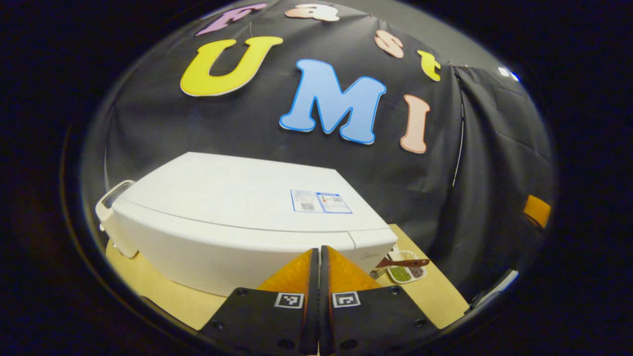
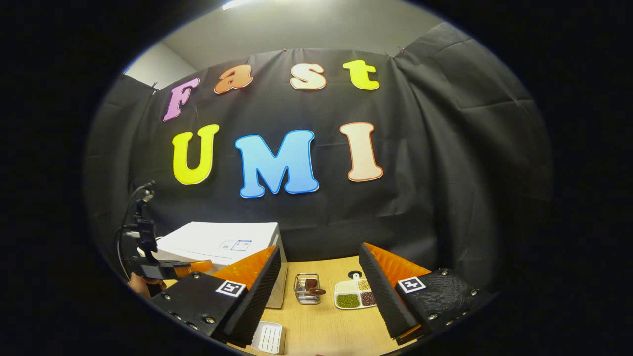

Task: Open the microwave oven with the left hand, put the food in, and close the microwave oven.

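A white microwave oven [image 1: 232, 207] stands on the wooden table [image 1: 163, 296], door closed; its front face curves just beyond my left gripper [image 1: 319, 251], which is shut with nothing between its fingers. To the microwave's right lies a white divided dish [image 1: 406, 269] of beans and grains with a brown spoon [image 1: 405, 262] across it. In the right gripper view the microwave [image 2: 222, 242] sits at the left, with the left gripper [image 2: 190, 267] and a hand in front of it. My right gripper [image 2: 320, 248] is wide open and empty, above the table and short of the divided dish [image 2: 353, 294].
A small wire basket [image 2: 306, 289] holding something brown stands beside the dish. A little white slotted tray [image 2: 269, 337] lies near the table's front edge. Black cloth walls close in behind and to the right. A cream-coloured part [image 1: 111, 200] juts from the microwave's left end.
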### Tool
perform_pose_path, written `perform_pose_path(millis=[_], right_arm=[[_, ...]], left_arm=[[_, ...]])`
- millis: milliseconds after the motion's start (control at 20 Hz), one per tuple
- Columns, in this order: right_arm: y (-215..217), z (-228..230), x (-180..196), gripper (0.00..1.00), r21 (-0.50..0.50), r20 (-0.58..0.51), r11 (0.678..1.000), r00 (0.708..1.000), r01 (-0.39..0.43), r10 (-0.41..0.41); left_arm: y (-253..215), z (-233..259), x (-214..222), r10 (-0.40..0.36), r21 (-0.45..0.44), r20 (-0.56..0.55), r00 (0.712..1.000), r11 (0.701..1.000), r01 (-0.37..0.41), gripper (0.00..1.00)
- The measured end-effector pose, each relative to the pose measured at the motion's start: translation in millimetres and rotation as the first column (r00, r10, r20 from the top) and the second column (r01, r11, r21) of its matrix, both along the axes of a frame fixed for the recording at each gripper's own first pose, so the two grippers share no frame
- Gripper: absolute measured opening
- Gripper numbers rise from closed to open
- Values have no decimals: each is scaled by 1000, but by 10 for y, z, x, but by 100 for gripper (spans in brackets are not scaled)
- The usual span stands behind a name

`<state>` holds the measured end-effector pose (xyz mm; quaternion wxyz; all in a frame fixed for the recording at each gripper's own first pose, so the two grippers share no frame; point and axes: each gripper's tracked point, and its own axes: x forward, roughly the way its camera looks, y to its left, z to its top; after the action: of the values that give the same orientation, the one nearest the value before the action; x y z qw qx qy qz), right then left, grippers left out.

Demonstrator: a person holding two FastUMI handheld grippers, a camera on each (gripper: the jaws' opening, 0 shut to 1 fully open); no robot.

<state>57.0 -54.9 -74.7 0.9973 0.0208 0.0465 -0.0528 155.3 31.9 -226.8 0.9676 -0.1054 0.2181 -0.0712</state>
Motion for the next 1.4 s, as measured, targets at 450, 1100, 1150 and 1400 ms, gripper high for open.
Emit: perform_pose_path(millis=[450,1100,1150,1400], right_arm=[[471,674,-187,96,22,67,999,997,-39,38],[1164,1242,-650,95,-71,153,997,988,-20,31],[1203,1246,-659,95,-70,151,997,988,-22,33],[1267,1275,-661,96,-75,146,997,988,-34,45]], left_arm=[[958,2275,-1030,107,171,384,917,968,-184,96],[1262,2979,-1715,54,157,441,896,978,-136,95],[1283,3018,-1737,55,147,451,891,980,-135,97],[1319,3012,-1736,72,126,447,891,982,-142,96]])
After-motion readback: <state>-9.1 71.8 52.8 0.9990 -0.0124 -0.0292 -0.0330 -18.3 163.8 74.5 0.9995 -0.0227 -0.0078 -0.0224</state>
